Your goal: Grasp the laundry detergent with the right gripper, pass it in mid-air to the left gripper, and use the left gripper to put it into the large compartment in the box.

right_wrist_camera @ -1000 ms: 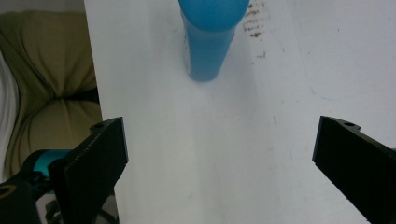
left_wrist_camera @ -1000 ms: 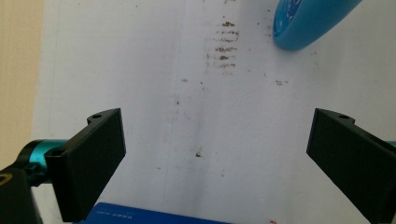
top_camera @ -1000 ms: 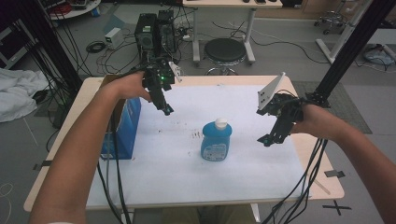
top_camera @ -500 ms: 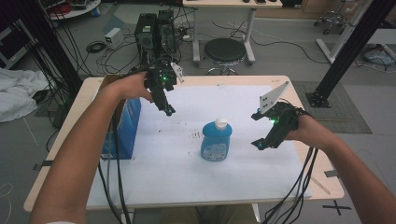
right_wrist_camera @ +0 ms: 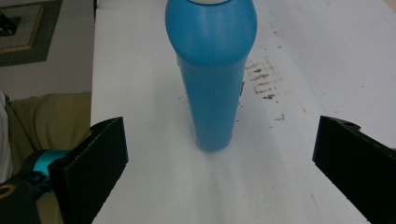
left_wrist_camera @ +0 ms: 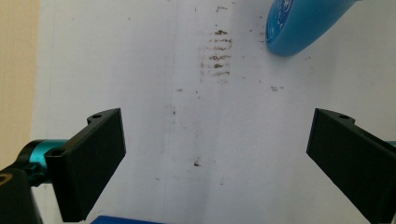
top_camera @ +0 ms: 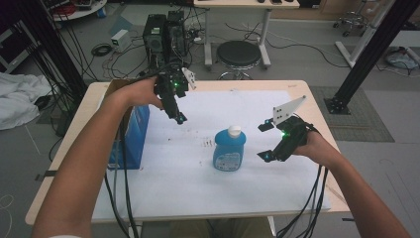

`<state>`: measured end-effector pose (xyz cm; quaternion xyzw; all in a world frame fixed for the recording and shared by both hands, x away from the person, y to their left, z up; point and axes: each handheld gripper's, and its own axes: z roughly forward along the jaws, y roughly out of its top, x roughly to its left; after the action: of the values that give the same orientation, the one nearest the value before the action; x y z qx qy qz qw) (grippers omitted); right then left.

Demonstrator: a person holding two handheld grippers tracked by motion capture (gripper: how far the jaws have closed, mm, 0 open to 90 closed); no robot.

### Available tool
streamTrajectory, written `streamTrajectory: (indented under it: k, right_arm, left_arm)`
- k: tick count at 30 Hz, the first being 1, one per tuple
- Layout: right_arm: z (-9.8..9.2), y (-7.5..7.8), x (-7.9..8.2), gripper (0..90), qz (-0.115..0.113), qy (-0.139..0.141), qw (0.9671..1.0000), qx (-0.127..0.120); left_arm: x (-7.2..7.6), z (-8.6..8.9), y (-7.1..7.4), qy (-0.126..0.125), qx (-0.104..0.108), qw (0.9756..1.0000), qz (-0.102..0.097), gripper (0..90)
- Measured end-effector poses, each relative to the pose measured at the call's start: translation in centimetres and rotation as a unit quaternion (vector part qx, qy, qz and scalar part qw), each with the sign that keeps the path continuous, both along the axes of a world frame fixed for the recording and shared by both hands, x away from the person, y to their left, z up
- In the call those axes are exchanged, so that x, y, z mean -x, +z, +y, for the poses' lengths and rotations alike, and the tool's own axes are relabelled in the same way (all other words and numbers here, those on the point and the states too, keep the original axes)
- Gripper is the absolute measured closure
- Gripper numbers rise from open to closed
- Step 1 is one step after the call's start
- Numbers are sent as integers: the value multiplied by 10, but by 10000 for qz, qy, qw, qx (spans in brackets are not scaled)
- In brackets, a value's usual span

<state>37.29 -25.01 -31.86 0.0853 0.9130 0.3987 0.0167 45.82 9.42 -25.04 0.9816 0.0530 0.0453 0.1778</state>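
A blue bottle (top_camera: 229,149) with a white cap stands upright on the white sheet (top_camera: 188,173) near the table's middle. My right gripper (top_camera: 265,141) is open just to the bottle's right, aimed at it; in the right gripper view the bottle (right_wrist_camera: 212,74) stands ahead between the spread jaws, untouched. My left gripper (top_camera: 178,117) hovers open above the sheet, behind and left of the bottle. The left gripper view looks down on the smudged sheet (left_wrist_camera: 140,70), with the bottle's base (left_wrist_camera: 303,23) at the top right.
A blue box (top_camera: 130,139) stands at the table's left side under my left forearm. Cables hang off the table's front edge (top_camera: 198,218). A stool (top_camera: 238,53), computer towers (top_camera: 163,32) and a black frame post (top_camera: 366,54) lie beyond the table.
My right gripper has moved left and down toward the bottle. The left gripper has barely moved. The bottle stays where it was.
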Motion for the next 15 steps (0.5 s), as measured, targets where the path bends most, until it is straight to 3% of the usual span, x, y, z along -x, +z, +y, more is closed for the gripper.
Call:
streamTrajectory:
  k: [15]
  right_arm:
    - [7, -20, -2, 23, 72, 37, 9996, -272]
  left_arm:
    - [3, 0, 0, 7, -20, 10000, -29, 46]
